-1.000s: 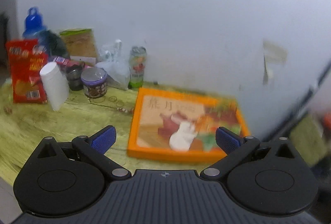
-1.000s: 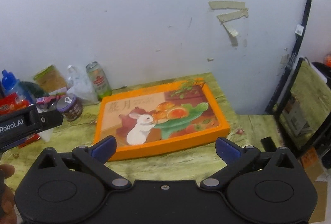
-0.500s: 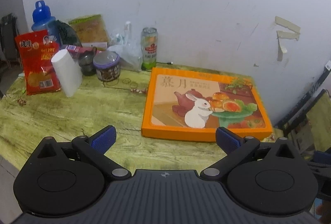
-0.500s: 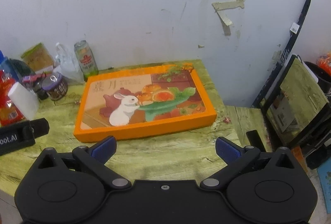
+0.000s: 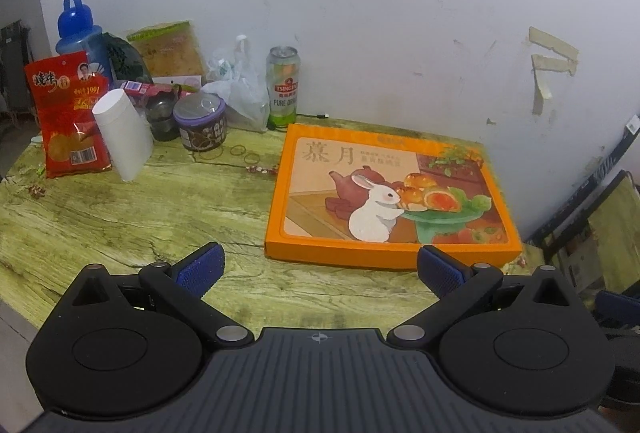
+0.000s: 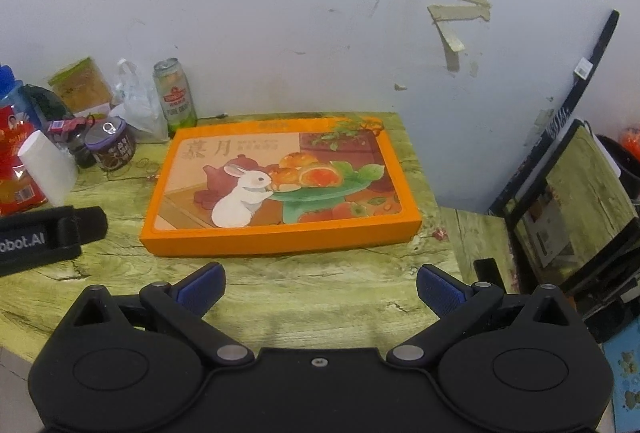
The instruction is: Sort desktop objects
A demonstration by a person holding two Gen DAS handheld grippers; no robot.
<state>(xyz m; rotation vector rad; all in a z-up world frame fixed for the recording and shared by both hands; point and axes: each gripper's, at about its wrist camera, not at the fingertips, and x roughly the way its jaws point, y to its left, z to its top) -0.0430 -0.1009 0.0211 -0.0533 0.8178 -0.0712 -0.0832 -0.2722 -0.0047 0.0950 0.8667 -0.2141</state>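
Right wrist view showed the right gripper (image 6: 318, 287) with jaws spread wide and empty, above the near counter (image 6: 320, 281); the left gripper (image 5: 318, 271) was likewise wide and empty. Just beyond both lay the orange box (image 6: 280, 185), flat, its long axis running left to right, squarest to the right jaws. Clutter stood far left.

On the desk (image 5: 120, 217): one orange box (image 5: 390, 193) at centre right, one beer can (image 5: 283, 85), one red snack bag (image 5: 70, 113), one white cylinder (image 5: 122, 133), one purple-lidded jar (image 5: 201, 125), one blue bottle (image 5: 78, 33) at upper left, and one clear plastic bag (image 5: 240, 89).
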